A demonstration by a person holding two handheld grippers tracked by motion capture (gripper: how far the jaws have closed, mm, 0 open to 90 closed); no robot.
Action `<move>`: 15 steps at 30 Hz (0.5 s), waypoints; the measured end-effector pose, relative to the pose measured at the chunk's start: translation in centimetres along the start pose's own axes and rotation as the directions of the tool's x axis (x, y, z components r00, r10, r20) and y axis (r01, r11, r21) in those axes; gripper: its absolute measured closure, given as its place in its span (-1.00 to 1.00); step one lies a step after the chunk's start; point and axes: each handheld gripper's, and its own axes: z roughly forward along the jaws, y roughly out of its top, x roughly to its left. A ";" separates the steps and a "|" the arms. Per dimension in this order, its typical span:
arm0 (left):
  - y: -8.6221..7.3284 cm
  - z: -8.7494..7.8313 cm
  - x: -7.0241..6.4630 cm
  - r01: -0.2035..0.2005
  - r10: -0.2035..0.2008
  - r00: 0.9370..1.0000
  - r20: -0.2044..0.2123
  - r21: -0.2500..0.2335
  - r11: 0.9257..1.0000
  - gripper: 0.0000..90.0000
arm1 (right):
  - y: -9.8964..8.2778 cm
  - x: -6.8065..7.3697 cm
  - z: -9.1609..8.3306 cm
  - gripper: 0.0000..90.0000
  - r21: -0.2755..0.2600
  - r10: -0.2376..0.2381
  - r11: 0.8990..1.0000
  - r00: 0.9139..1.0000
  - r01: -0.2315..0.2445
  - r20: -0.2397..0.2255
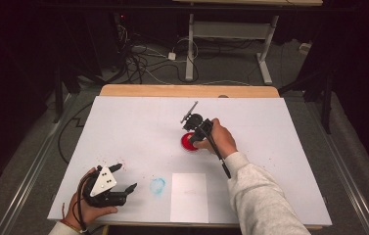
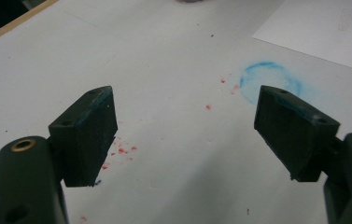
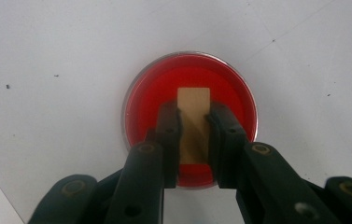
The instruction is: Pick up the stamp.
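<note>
Left gripper (image 1: 122, 178) first: I'm resting it at the near left of the table (image 1: 138, 122), jaws gaping wide with nothing between them, hovering over red specks (image 2: 120, 151). A blue smudge (image 1: 157, 186) and a white sheet (image 1: 189, 196) are sitting just to its right. Right gripper (image 3: 193, 126) is pinching a tan block (image 3: 193, 105) tight, dipping it into the red dish (image 3: 141, 102) mid-table.
</note>
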 end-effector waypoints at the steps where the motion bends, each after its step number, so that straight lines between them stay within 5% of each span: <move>1: 0.0 0.0 0.0 -0.001 0.001 1.000 -0.001 0.000 1.000 -0.54 | 0.0 0.0 0.0 0.69 0.000 -0.001 1.000 1.000 0.001 0.001; 15: -0.2 0.0 0.2 0.001 -0.001 1.000 0.007 -0.001 1.000 -0.54 | -0.2 0.0 0.0 0.70 -0.009 0.001 1.000 1.000 -0.001 0.002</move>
